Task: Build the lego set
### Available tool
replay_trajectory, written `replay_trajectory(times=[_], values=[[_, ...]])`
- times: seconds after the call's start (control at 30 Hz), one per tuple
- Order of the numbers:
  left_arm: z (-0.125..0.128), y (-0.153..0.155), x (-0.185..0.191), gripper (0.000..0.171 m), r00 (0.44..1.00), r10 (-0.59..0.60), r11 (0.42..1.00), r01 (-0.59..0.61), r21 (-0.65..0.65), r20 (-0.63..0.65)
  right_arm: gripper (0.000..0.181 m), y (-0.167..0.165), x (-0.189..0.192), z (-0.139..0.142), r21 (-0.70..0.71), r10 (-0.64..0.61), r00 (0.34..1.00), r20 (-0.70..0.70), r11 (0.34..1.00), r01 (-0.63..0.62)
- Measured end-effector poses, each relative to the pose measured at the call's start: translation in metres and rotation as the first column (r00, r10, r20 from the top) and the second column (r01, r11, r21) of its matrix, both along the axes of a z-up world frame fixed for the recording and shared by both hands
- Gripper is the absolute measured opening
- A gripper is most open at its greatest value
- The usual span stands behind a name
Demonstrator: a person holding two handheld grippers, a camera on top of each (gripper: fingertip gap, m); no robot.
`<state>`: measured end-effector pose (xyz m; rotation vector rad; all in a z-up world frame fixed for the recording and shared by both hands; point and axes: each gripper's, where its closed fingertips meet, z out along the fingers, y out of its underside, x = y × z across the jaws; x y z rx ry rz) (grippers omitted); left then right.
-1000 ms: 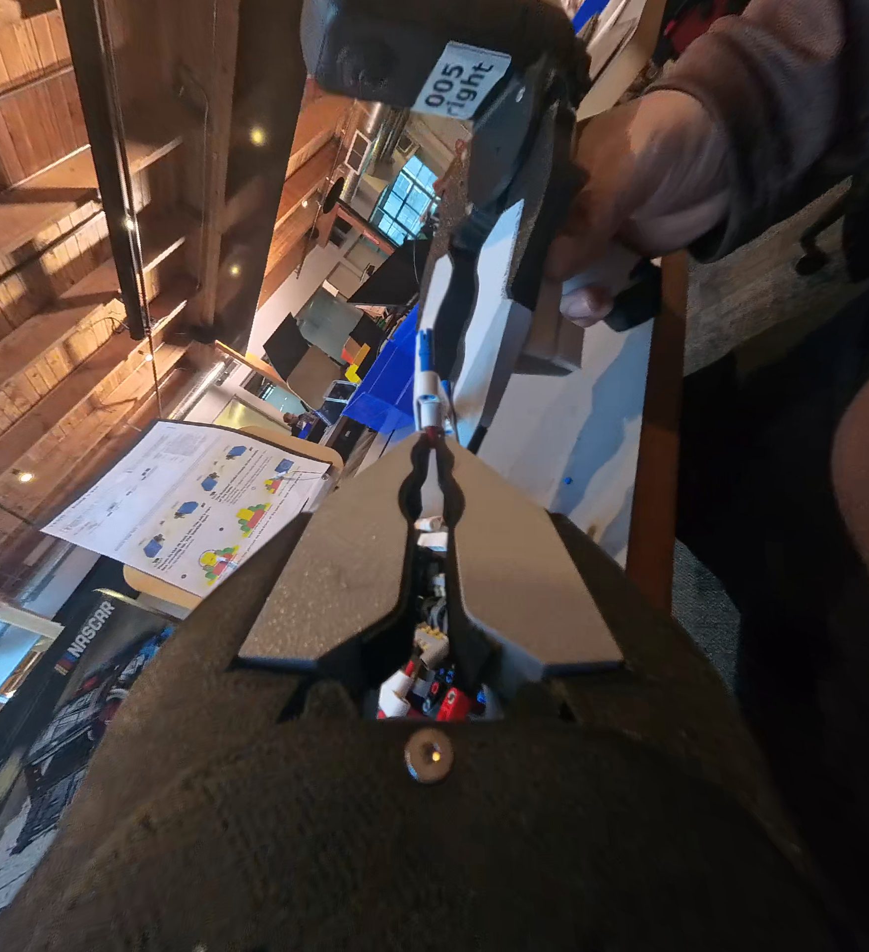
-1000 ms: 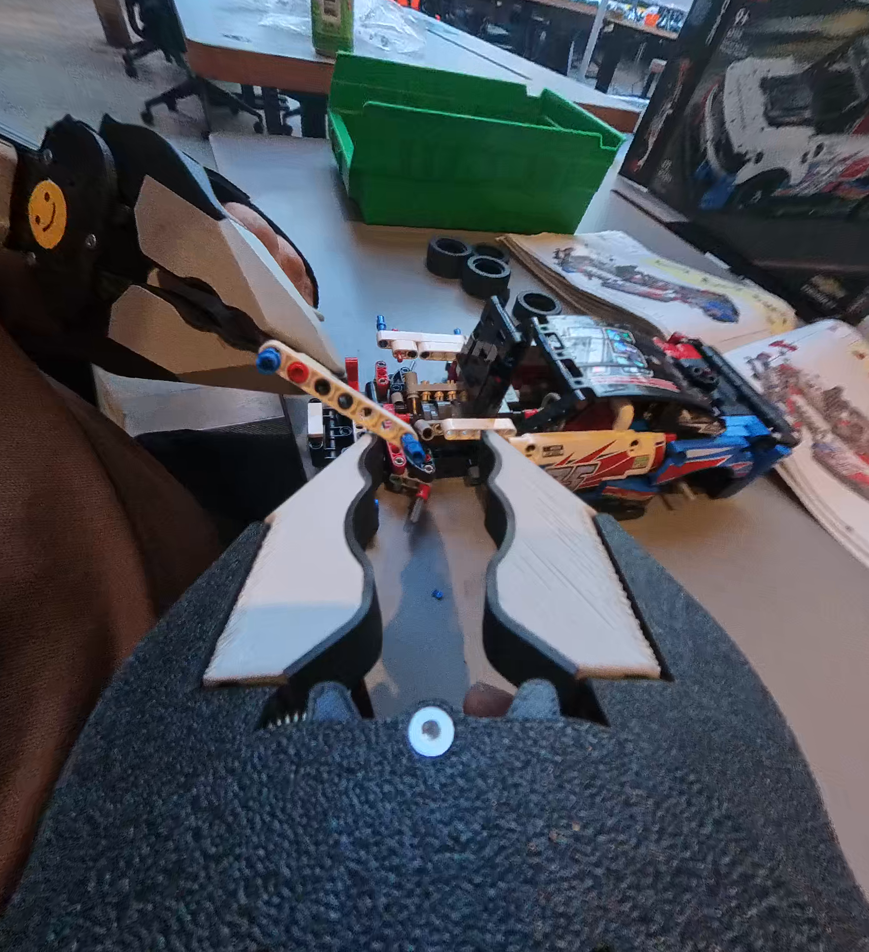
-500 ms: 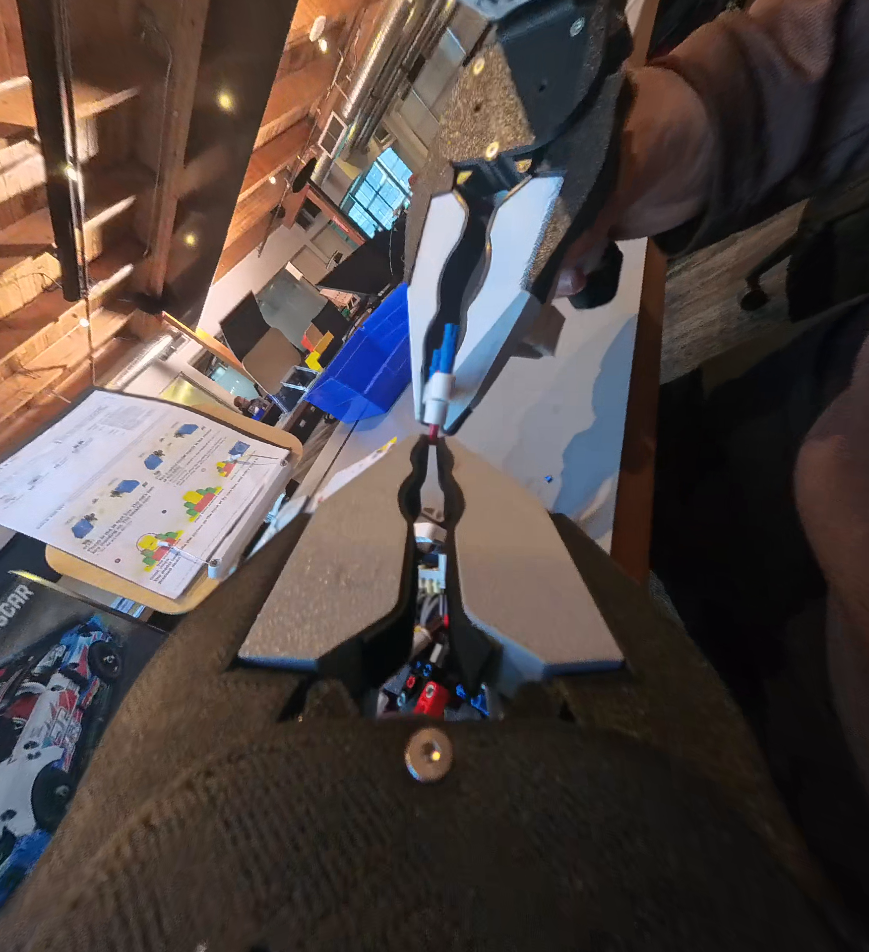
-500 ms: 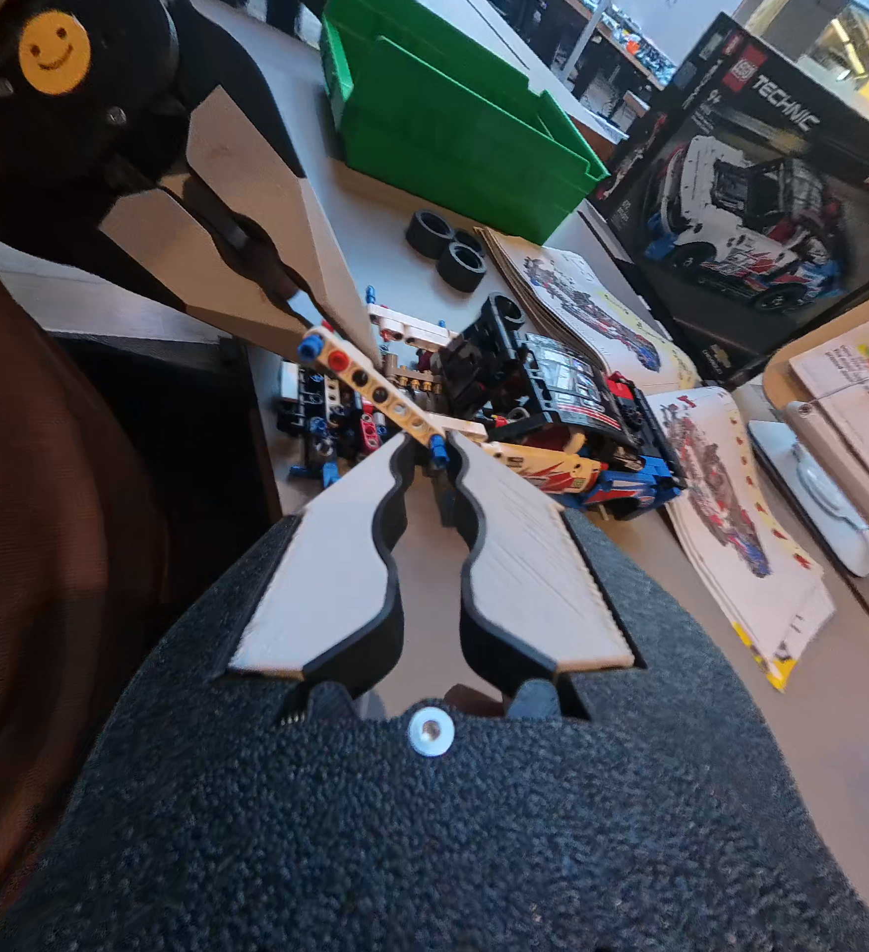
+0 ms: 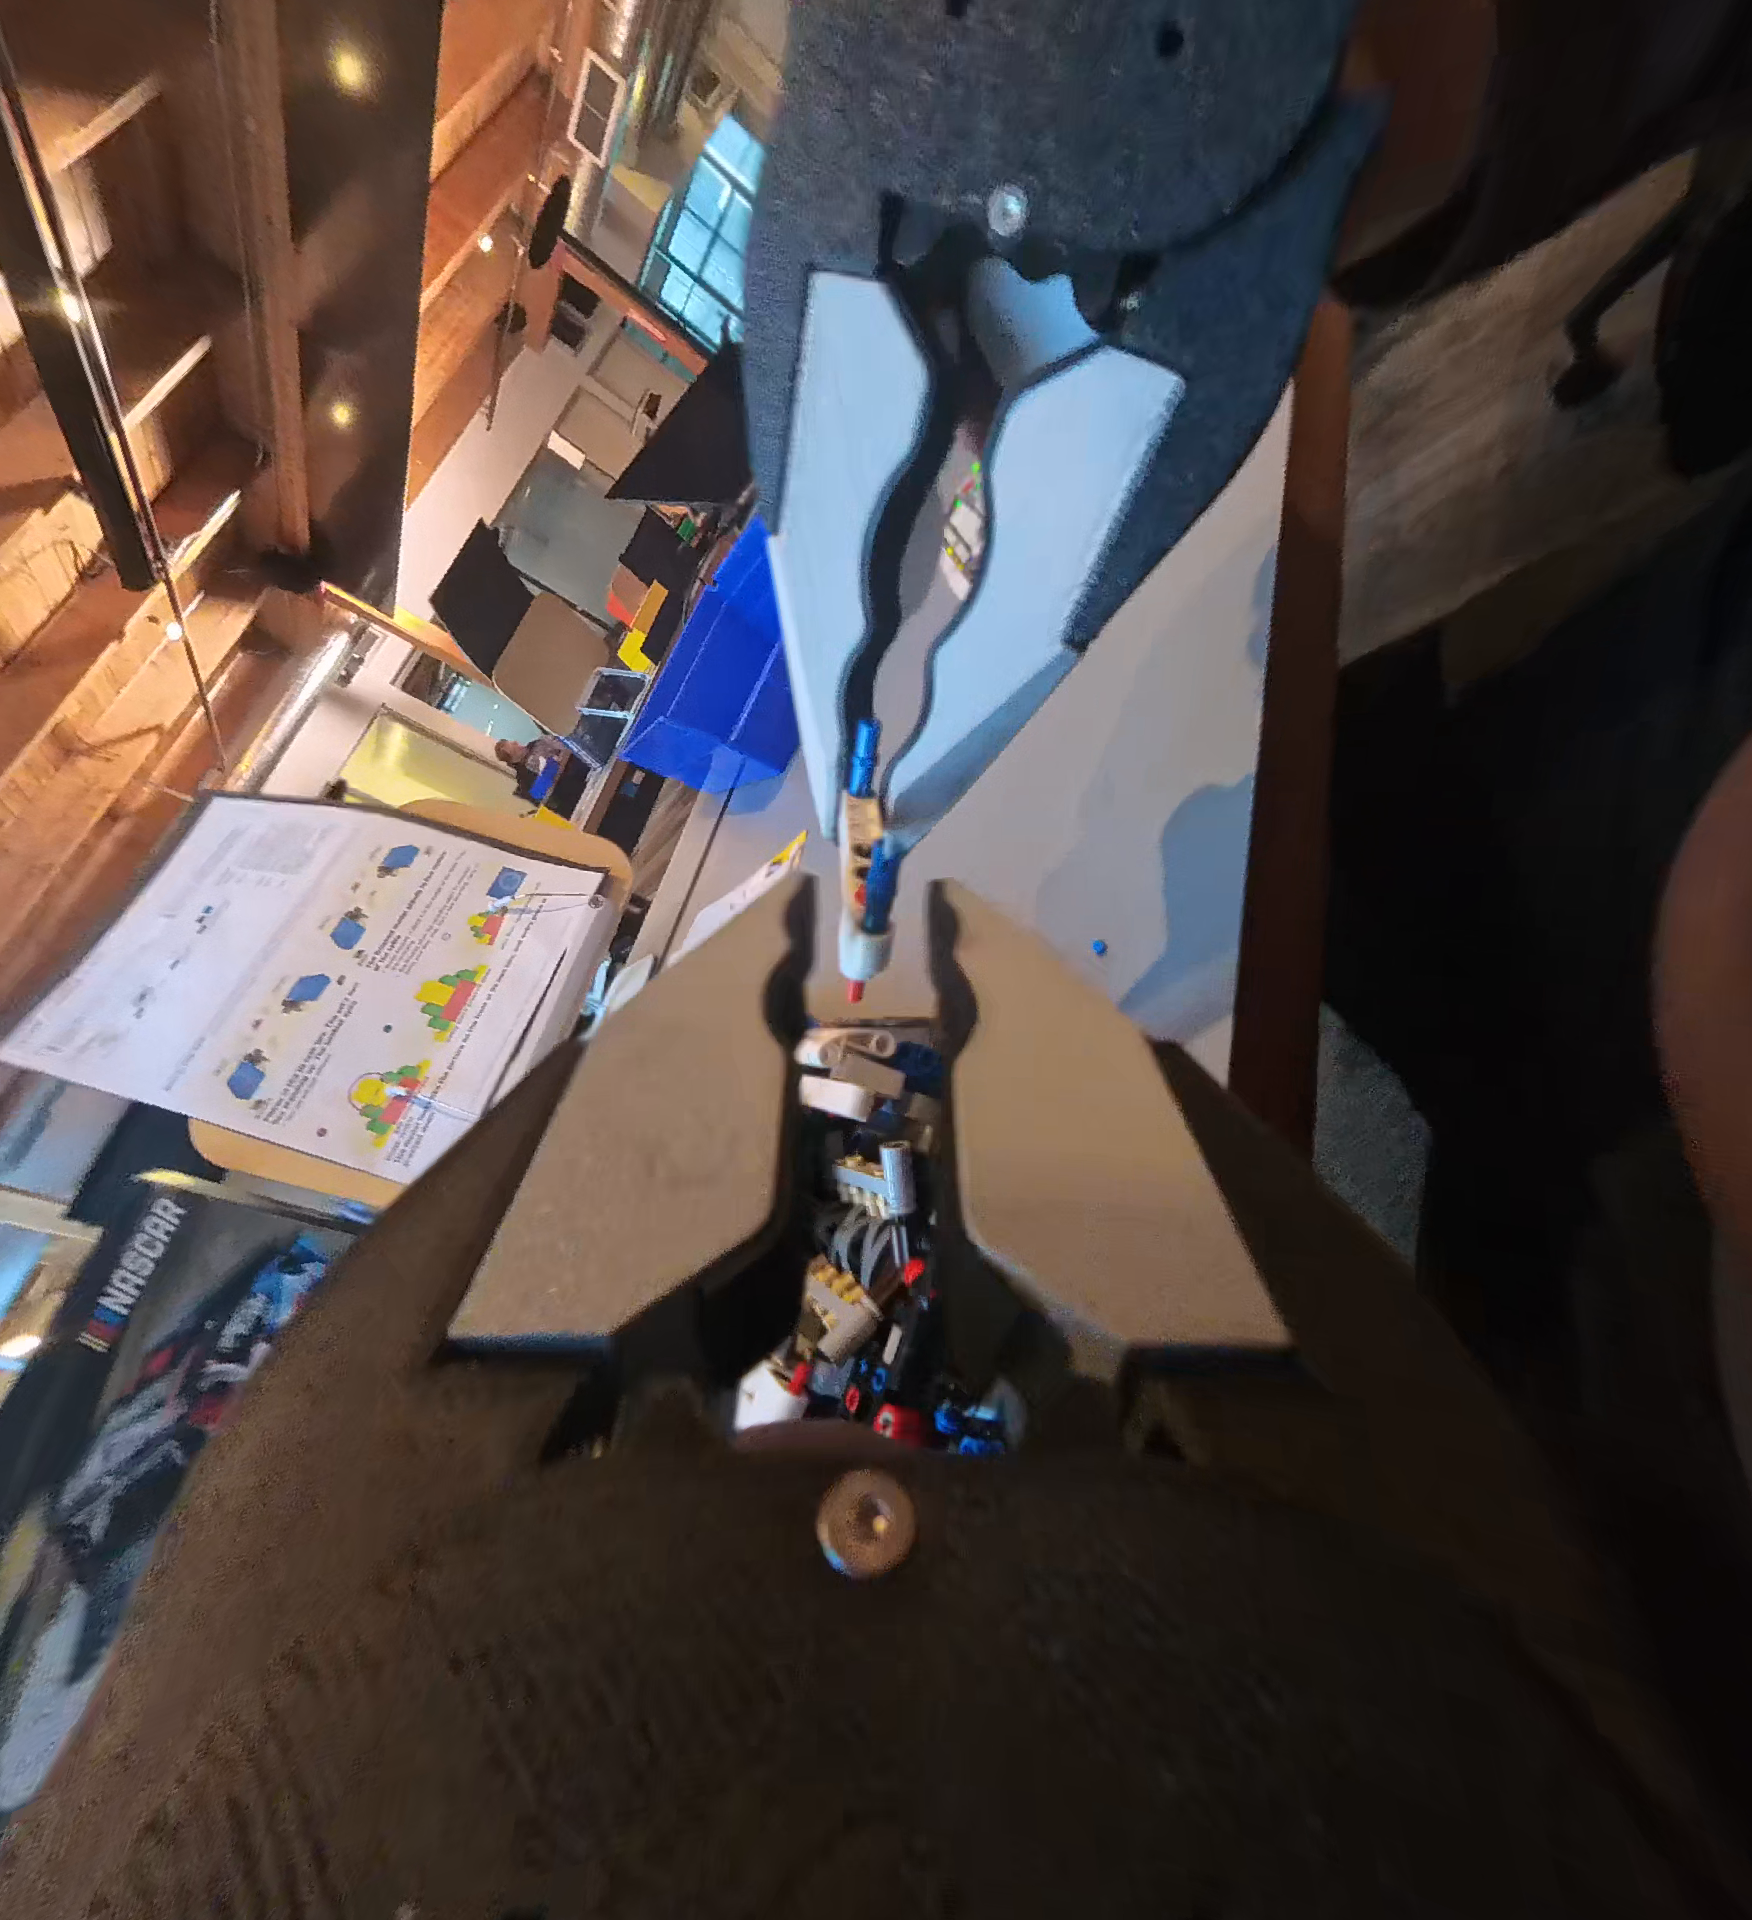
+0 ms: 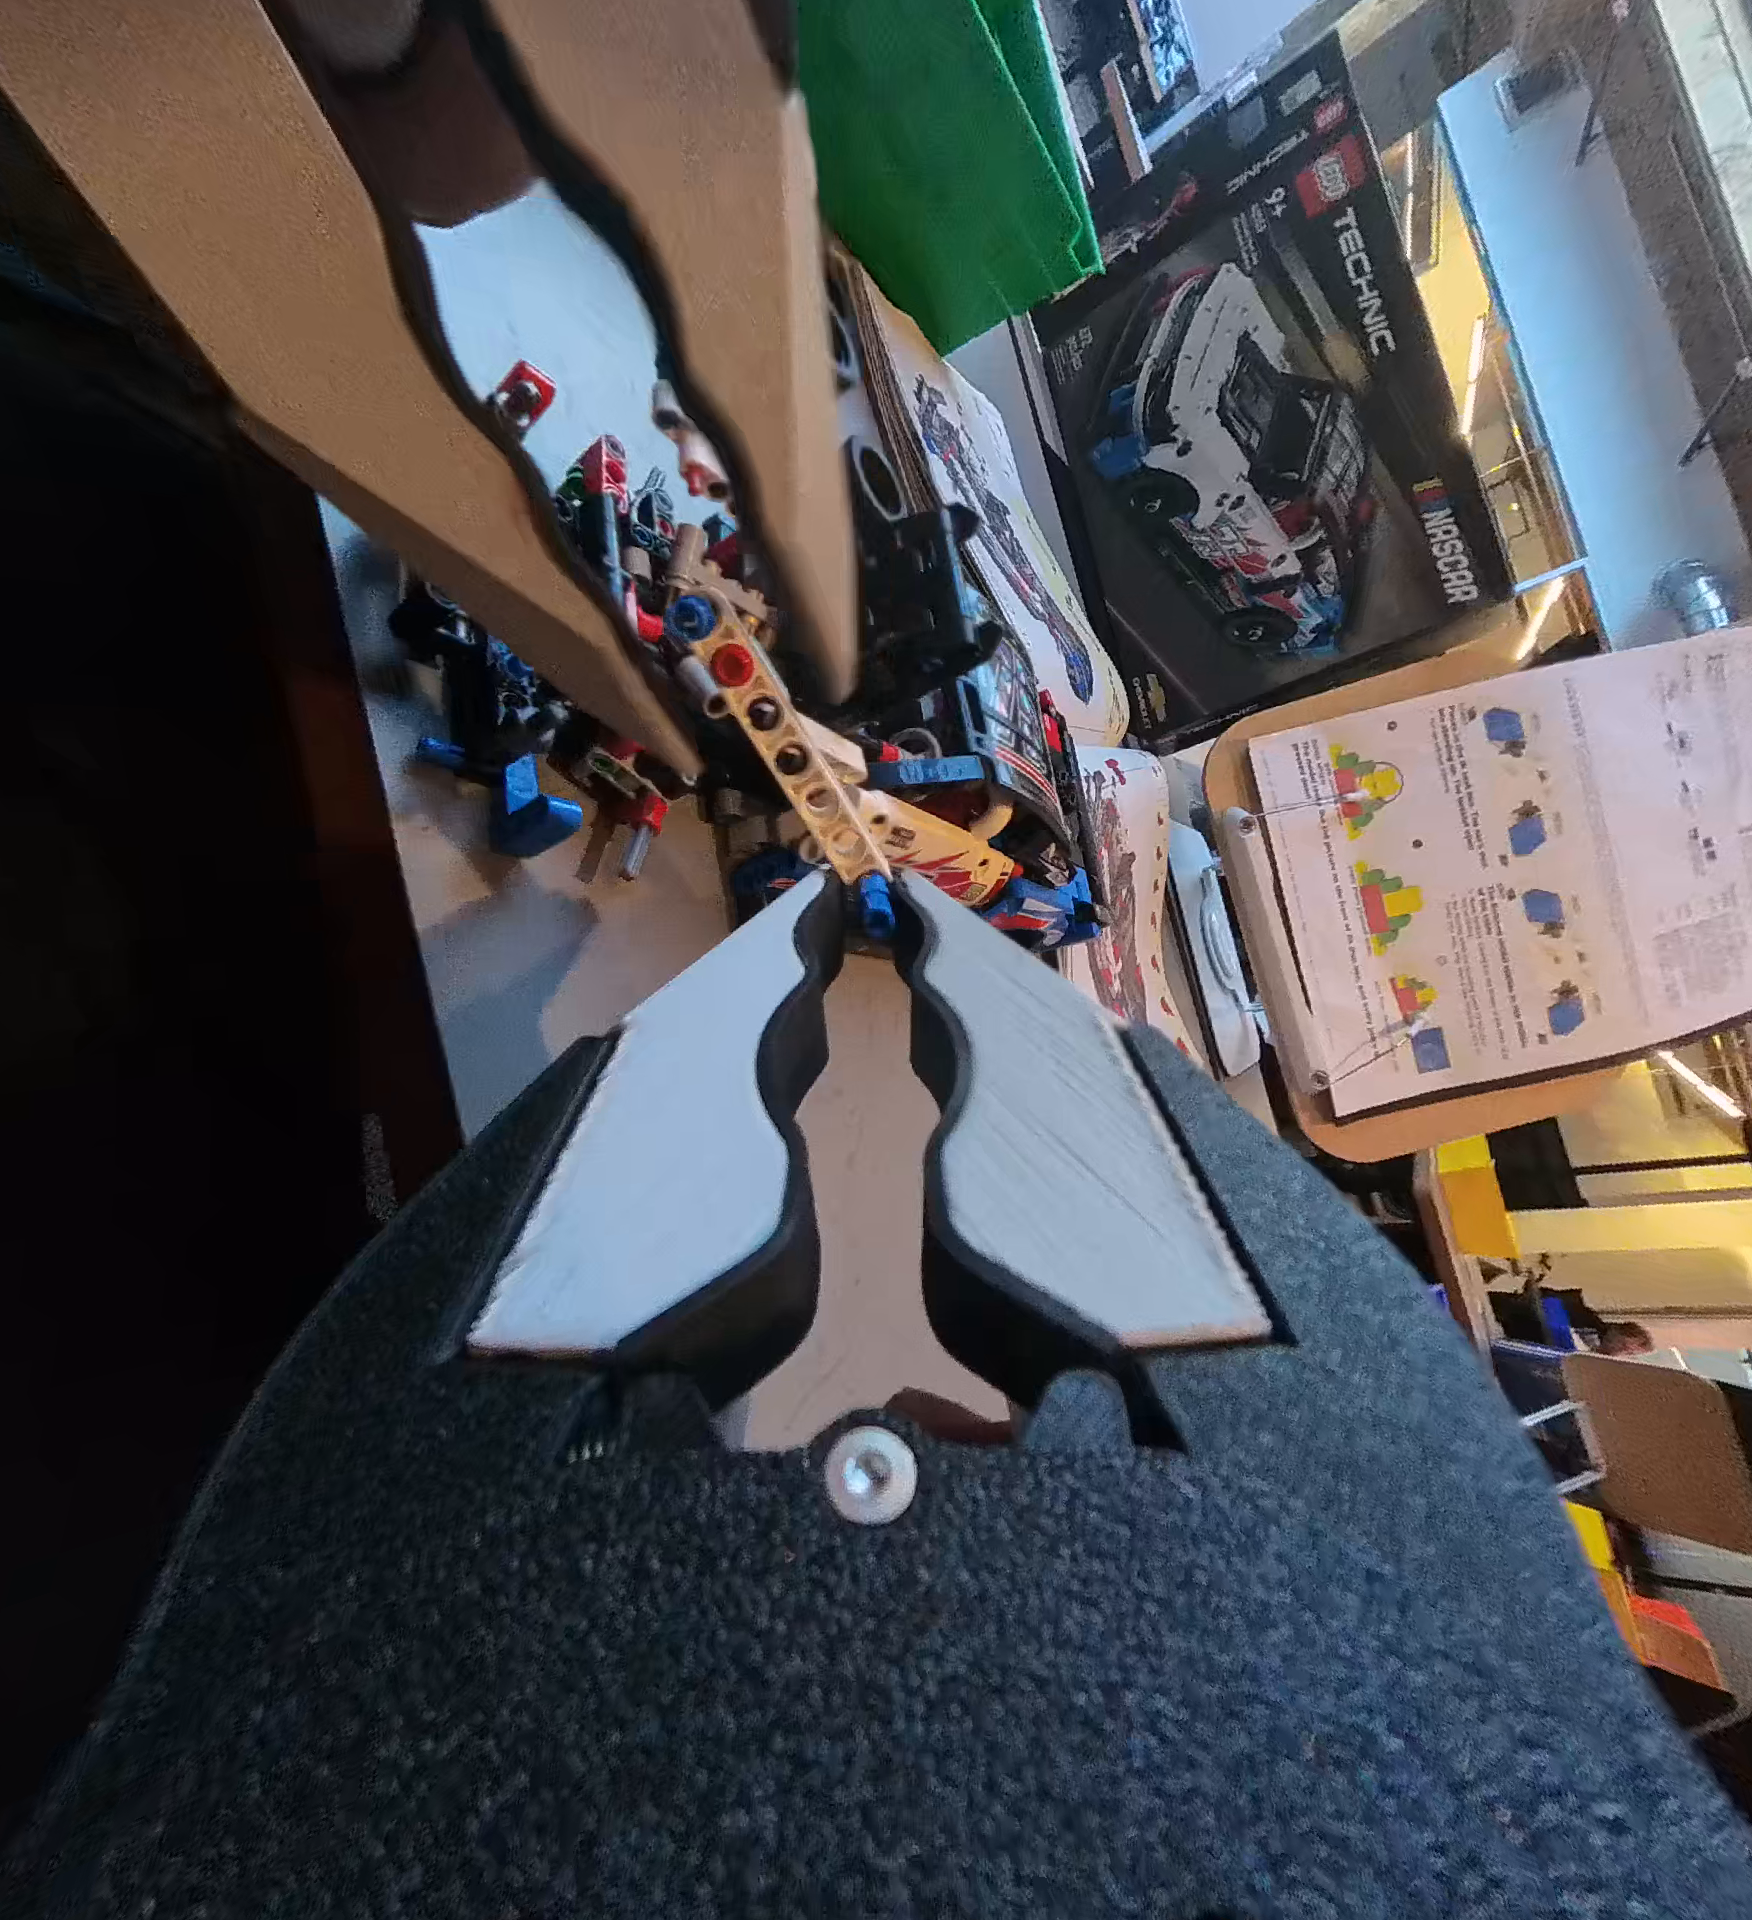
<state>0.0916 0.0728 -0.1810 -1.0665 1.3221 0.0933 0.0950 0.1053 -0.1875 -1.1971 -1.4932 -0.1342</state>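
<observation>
A tan holed beam (image 6: pixel 789 758) carrying blue and red pins is in the air over the table. My right gripper (image 6: pixel 867 899) is shut on its near end, by a blue pin. My left gripper (image 5: pixel 870 904) is open; the beam's other end (image 5: pixel 861 883) lies between its spread tips without being clamped. The left gripper (image 6: pixel 763 727) shows from the side in the right wrist view, its jaws apart around the beam's red and blue pins. The right gripper (image 5: pixel 867 821) points down at me in the left wrist view. The partly built car (image 6: pixel 965 665) lies on the table beneath.
Loose parts (image 6: pixel 529 748) lie by the table's near edge. A green bin (image 6: pixel 934 156), the set's box (image 6: pixel 1267 395), an open booklet (image 6: pixel 986 499) and a clipboard with an instruction sheet (image 6: pixel 1537 862) stand behind. A blue bin (image 5: pixel 726 675) is farther off. A small blue pin (image 5: pixel 1098 948) lies on the table. Left and right tips are no more than a few centimetres apart.
My left gripper, shut on the beam's end before, has opened. My right gripper, open a second ago, has closed on the other end. Both views have tilted.
</observation>
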Motion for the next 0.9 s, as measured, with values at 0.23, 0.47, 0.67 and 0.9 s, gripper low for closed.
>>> replay_trajectory(times=[0.23, 0.47, 0.67, 0.9], values=[[0.002, 0.001, -0.003, 0.005, 0.999, 0.023, 0.994, -0.018, 0.11, -0.039, 0.008, -0.009, -0.003, 0.003, -0.082, 0.039, 0.995, -0.09, 0.996, -0.046], [0.012, -0.001, -0.009, 0.005, 1.0, 0.007, 0.978, -0.002, 0.206, -0.024, 0.03, -0.032, 0.003, 0.003, -0.664, 0.053, 0.862, -0.504, 0.615, -0.425], [0.01, -0.005, -0.004, 0.005, 1.0, -0.013, 0.985, 0.008, 0.174, 0.024, 0.032, -0.038, 0.008, 0.025, -0.711, -0.072, 0.718, -0.693, 0.238, -0.662], [0.005, -0.001, -0.004, 0.005, 1.0, -0.011, 0.985, 0.007, 0.172, 0.024, 0.029, -0.036, -0.003, 0.005, -0.764, -0.09, 0.77, -0.632, 0.242, -0.599]])
